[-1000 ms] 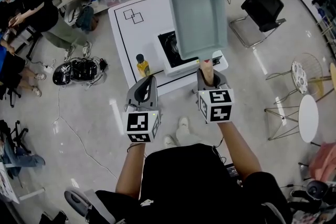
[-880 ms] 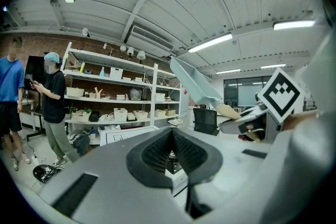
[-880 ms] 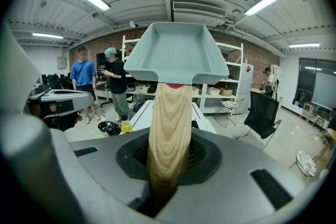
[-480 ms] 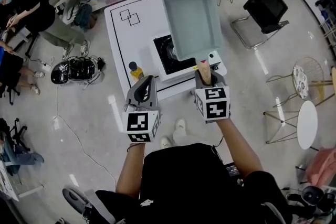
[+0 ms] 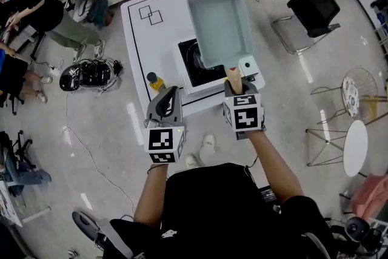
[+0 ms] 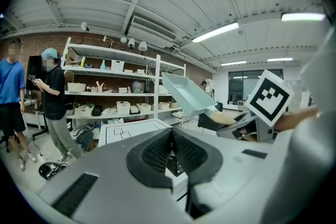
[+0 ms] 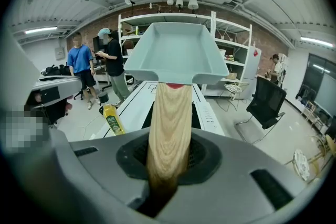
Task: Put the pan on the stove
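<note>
Jutting from right gripper (image 5: 236,85) — pan (image 5: 219,24), clamped, over stove (image 5: 193,71)

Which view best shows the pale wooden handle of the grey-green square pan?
Right gripper view: the pale wooden handle fills the centre, running from the right gripper, shut on it, up to the grey-green square pan. Head view shows only a short stub of handle; left gripper view shows the handle small, side-on.

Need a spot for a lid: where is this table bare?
Bare: the left strip of the table, between the drawn squares at the far end and the bottle near the front, left of the stove. Crowded: the right side, where the right gripper holds the pan over the stove.
</note>
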A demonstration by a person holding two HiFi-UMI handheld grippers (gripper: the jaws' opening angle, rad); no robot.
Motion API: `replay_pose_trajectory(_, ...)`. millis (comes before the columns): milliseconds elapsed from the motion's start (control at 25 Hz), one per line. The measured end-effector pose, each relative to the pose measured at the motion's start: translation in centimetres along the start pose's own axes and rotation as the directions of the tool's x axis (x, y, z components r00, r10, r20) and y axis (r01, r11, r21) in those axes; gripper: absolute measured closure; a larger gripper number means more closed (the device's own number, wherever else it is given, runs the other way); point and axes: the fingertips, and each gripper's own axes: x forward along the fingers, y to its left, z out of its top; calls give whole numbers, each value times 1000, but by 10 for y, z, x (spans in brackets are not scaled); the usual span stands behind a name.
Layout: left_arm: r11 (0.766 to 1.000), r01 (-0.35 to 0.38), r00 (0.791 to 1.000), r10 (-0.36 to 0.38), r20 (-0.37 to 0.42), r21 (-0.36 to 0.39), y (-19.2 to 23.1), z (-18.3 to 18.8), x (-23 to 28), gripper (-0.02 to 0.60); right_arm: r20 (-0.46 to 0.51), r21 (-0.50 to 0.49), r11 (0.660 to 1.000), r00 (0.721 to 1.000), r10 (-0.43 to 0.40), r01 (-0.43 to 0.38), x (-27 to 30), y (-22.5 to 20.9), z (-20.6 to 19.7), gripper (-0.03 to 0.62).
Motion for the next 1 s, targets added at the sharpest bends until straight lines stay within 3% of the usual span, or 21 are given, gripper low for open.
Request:
replay_pose_trajectory(160, 999, -15, 1000, 16, -20, 31, 3, -4, 5, 571, -56, -6, 1000, 998, 1, -2, 15, 0, -6, 542)
replay_pose_trajectory(1000, 1000, -21, 999, 20, -44, -14, 13, -18, 10, 571, -275, -53, 999, 961, -1, -14, 61, -1, -48, 540)
